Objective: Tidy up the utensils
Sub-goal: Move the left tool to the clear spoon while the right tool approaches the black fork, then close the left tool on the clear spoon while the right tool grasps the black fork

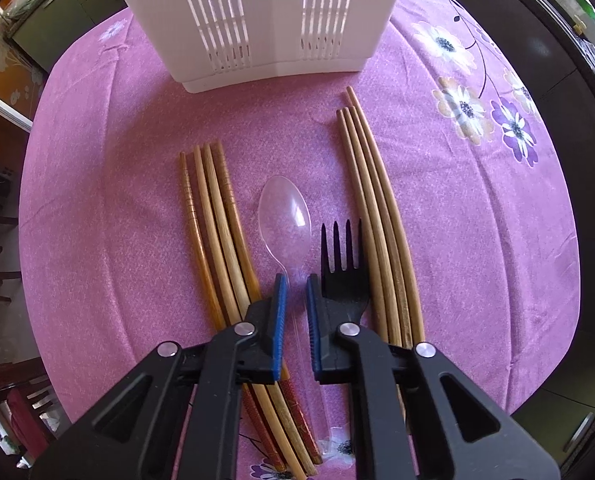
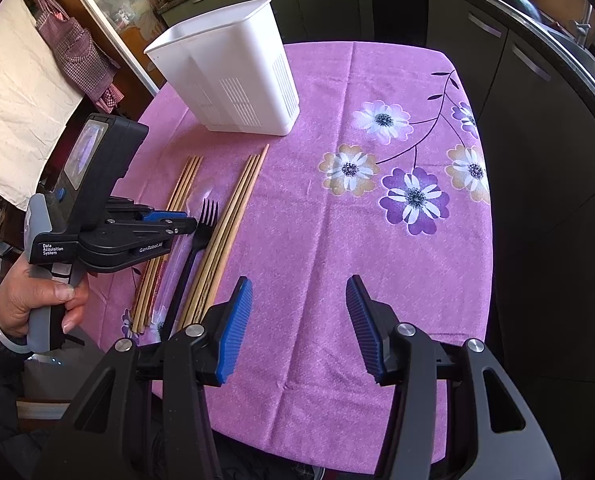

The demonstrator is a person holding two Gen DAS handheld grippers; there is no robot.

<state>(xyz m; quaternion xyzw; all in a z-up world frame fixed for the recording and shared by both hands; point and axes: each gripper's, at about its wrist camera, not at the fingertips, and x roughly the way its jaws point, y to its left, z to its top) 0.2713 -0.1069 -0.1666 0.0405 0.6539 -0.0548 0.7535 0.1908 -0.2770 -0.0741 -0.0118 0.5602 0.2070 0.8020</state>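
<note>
In the left wrist view, the left tool (image 1: 295,286) is held low over the bench (image 1: 477,240), its blue pads (image 1: 278,320) set narrowly apart on either side of the clear spoon (image 1: 284,216) handle; whether the handle is pinched cannot be told. A black fork (image 1: 342,260) lies just right of the spoon. Chopsticks are laid on both sides: one bundle (image 1: 213,216) to the left, another (image 1: 371,200) to the right. A white slotted holder (image 1: 257,12) stands beyond them.

In the right wrist view, the right tool (image 2: 299,292) is seen with pads wide apart, nothing between them, above bare pink cloth (image 2: 377,260). The left tool (image 2: 177,220) is gripped by a hand (image 2: 37,304) above the utensils.
</note>
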